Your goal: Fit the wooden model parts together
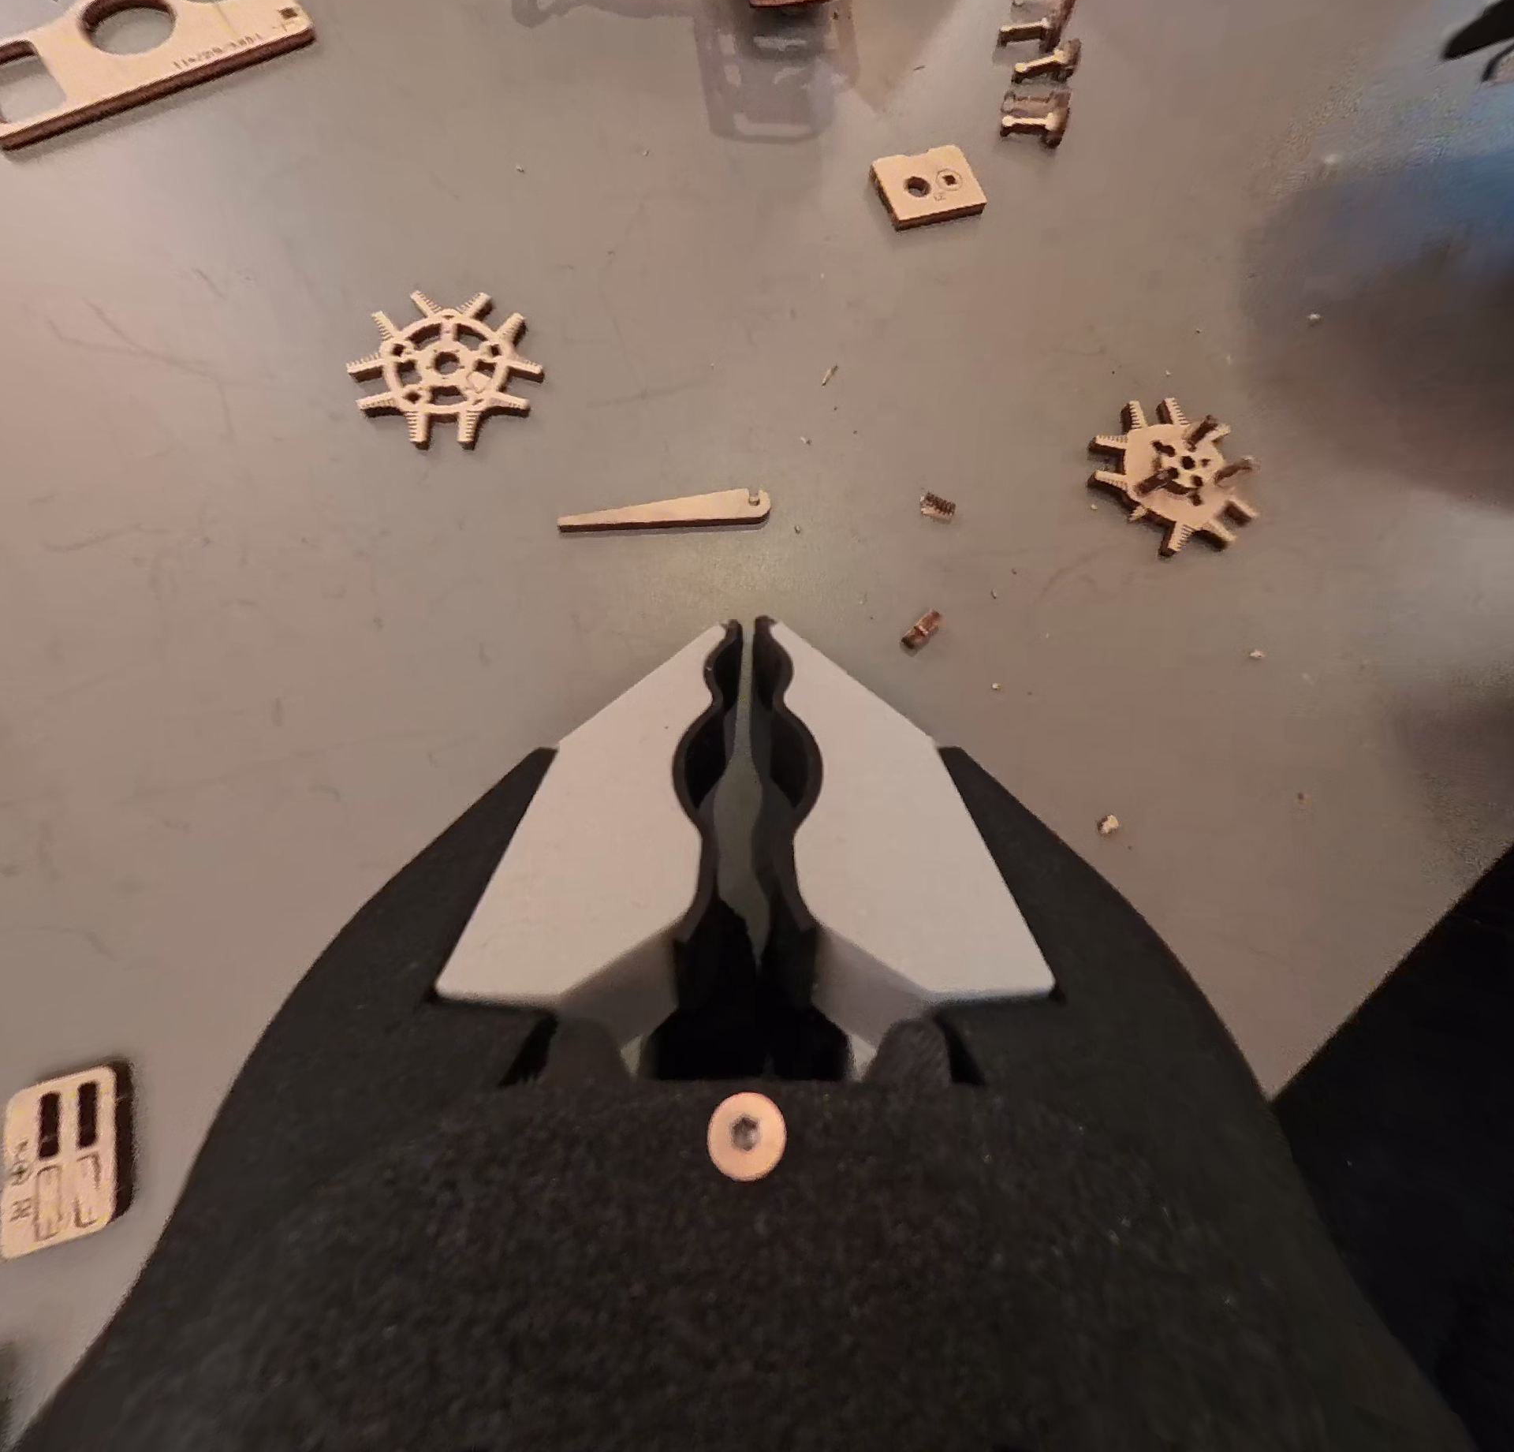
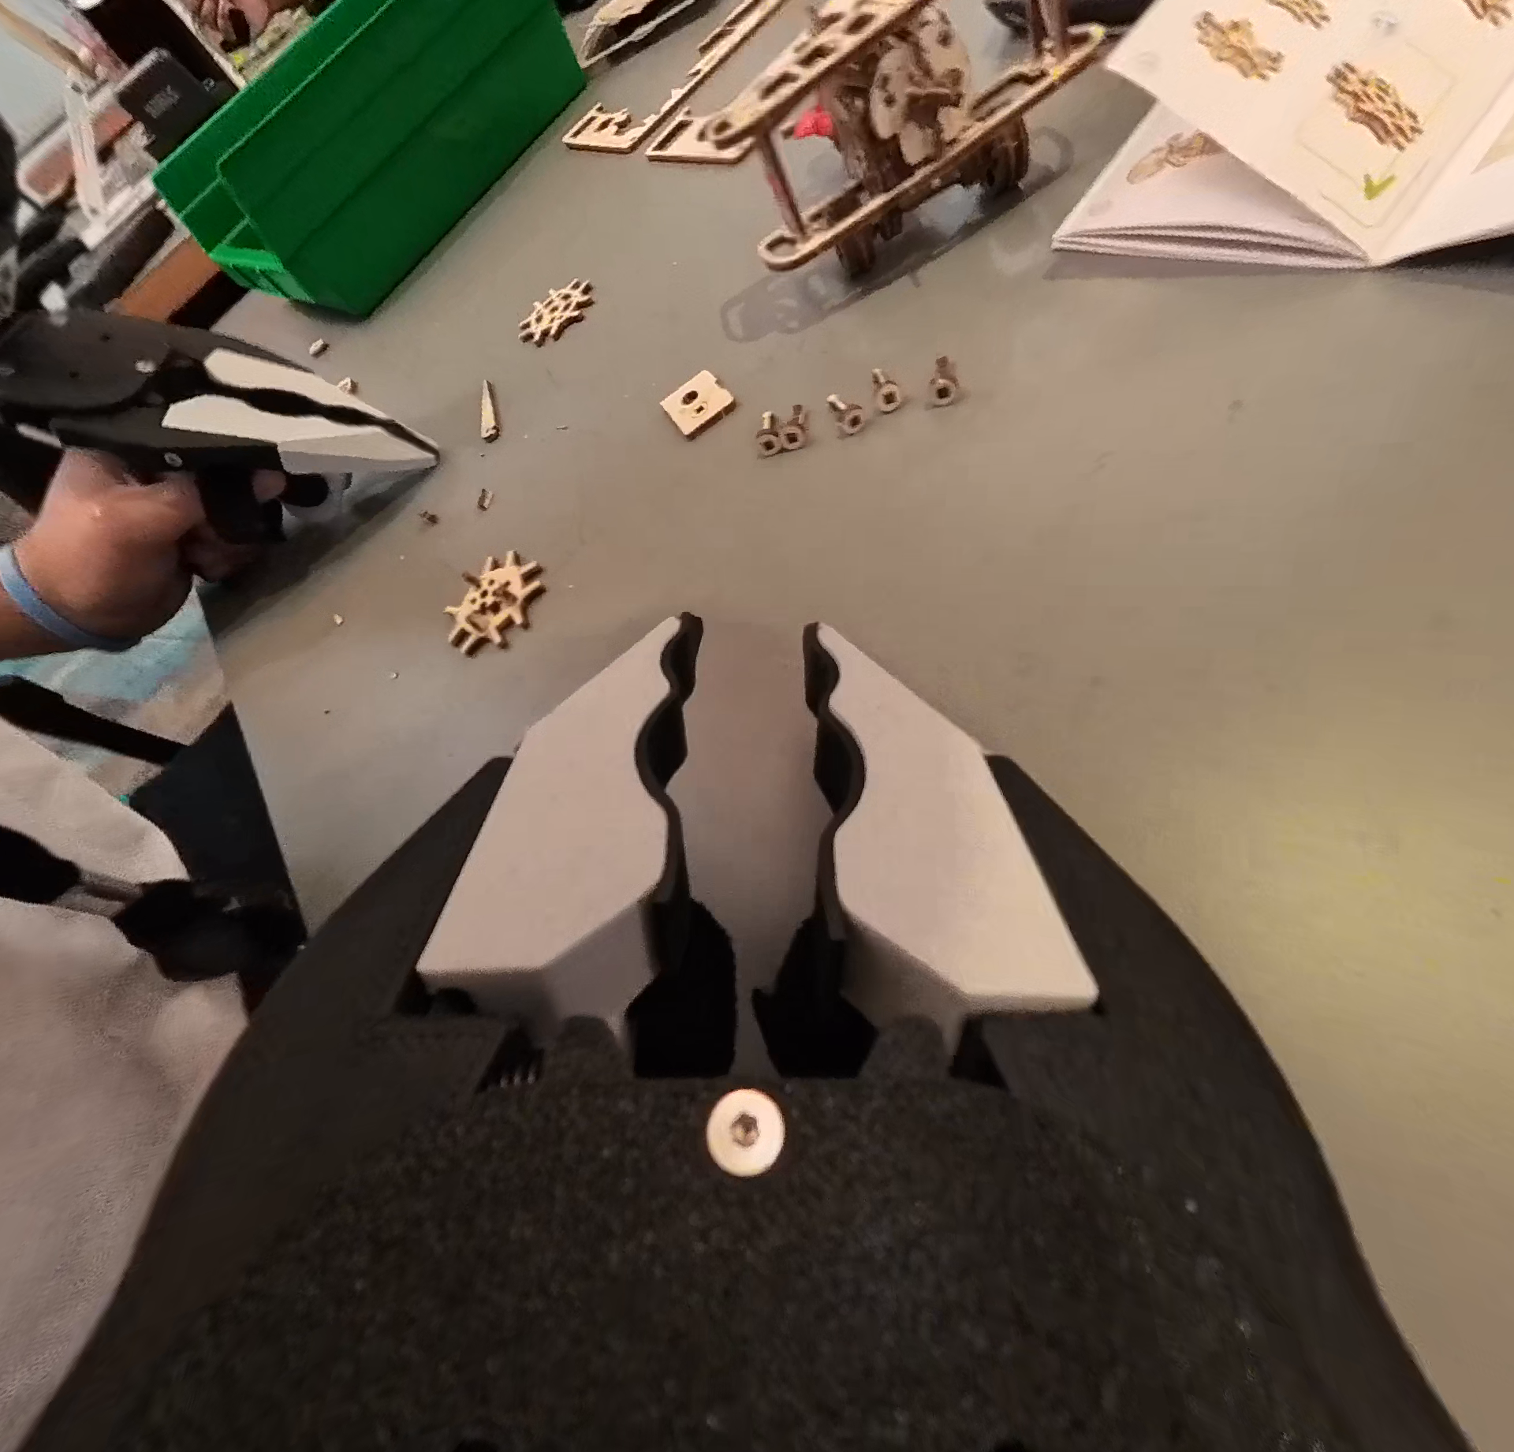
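Note:
My left gripper (image 1: 744, 622) is shut and empty, above the grey table, just short of a thin wooden wedge (image 1: 664, 510). A spoked wooden wheel (image 1: 445, 366) lies to its left, a second toothed wheel with pegs (image 1: 1173, 478) to its right. A square wooden block with holes (image 1: 928, 189) and several small pegs (image 1: 1039, 61) lie farther off. My right gripper (image 2: 752, 630) is open and empty over bare table. In the right wrist view the left gripper (image 2: 426, 455) shows at the left, with the pegged wheel (image 2: 494, 603), wedge (image 2: 489, 410), block (image 2: 697, 404) and pegs (image 2: 852, 413) ahead.
A part-built wooden biplane model (image 2: 893, 110) stands at the back. A green bin (image 2: 369, 142) sits back left, an open instruction booklet (image 2: 1311, 101) back right. Cut-out wooden sheets (image 1: 139, 44) lie on the table, with a small one (image 1: 61, 1159) near the edge. A person's hand (image 2: 106, 560) holds the left gripper. Tip to tip, the grippers are about 25 centimetres apart. From my left tips it is roughly 10 centimetres to the spoked wooden wheel (image 1: 445, 366); from my right, 30 centimetres. The right camera catches it too, in the right wrist view (image 2: 550, 310).

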Tool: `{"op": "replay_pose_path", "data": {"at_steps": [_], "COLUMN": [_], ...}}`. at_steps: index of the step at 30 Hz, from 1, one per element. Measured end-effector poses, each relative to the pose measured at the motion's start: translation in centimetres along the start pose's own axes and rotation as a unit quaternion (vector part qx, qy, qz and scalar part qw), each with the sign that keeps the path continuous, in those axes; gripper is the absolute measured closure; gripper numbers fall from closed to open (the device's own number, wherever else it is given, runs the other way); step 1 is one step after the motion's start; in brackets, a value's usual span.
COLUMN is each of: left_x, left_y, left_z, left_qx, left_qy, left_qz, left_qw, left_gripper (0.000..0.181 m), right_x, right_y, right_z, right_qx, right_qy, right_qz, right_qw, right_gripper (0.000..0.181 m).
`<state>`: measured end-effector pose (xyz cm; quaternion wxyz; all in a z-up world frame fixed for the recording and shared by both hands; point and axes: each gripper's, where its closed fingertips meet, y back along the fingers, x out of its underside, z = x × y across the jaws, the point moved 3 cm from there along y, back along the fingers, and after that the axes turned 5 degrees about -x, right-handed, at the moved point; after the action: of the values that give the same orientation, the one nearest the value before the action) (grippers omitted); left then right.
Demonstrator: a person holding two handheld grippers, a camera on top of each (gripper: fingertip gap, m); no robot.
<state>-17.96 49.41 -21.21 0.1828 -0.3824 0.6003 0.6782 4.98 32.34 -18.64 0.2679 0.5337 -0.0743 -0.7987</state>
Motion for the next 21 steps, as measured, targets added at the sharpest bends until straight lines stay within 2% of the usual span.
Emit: {"op": "replay_pose_path", "data": {"at_steps": [3, 6, 8, 11, 13, 15, 18, 21], "left_x": [0.0, -0.8, -2.7, -3.6, -3.8, -4.4, -5.0, -4.8], "left_y": [0.1, 0.4, 1.1, 1.5, 0.8, 0.2, -0.4, -1.3], "left_z": [-0.9, -2.5, -4.7, -8.3, -9.2, -9.6, -10.0, -10.3], "left_qx": [0.038, 0.106, 0.186, 0.289, 0.283, 0.273, 0.292, 0.313], "left_qy": [-0.013, -0.042, -0.072, -0.162, -0.244, -0.293, -0.307, -0.308], "left_qz": [0.0, -0.017, -0.05, -0.005, 0.004, -0.021, -0.029, 0.0], "left_qw": [0.999, 0.993, 0.979, 0.943, 0.928, 0.916, 0.906, 0.898], "left_gripper": [0.172, 0.161, 0.16, 0.155, 0.156, 0.164, 0.165, 0.16], "right_x": [0.2, 0.4, 0.5, 0.8, 1.0, 0.9, 0.7, 0.6], "right_y": [-0.5, -1.4, -2.1, -2.7, -2.8, -2.7, -2.5, -2.5], "right_z": [2.1, 5.2, 6.8, 8.1, 8.3, 8.2, 8.2, 8.2], "right_qx": [-0.017, -0.058, -0.071, -0.077, -0.07, -0.058, -0.055, -0.056], "right_qy": [0.047, 0.077, 0.095, 0.119, 0.136, 0.147, 0.144, 0.137], "right_qz": [0.013, 0.03, 0.036, 0.047, 0.056, 0.055, 0.049, 0.044], "right_qw": [0.999, 0.995, 0.992, 0.989, 0.987, 0.986, 0.987, 0.988], "right_gripper": [0.156, 0.156, 0.156, 0.156, 0.157, 0.158, 0.16, 0.16]}}
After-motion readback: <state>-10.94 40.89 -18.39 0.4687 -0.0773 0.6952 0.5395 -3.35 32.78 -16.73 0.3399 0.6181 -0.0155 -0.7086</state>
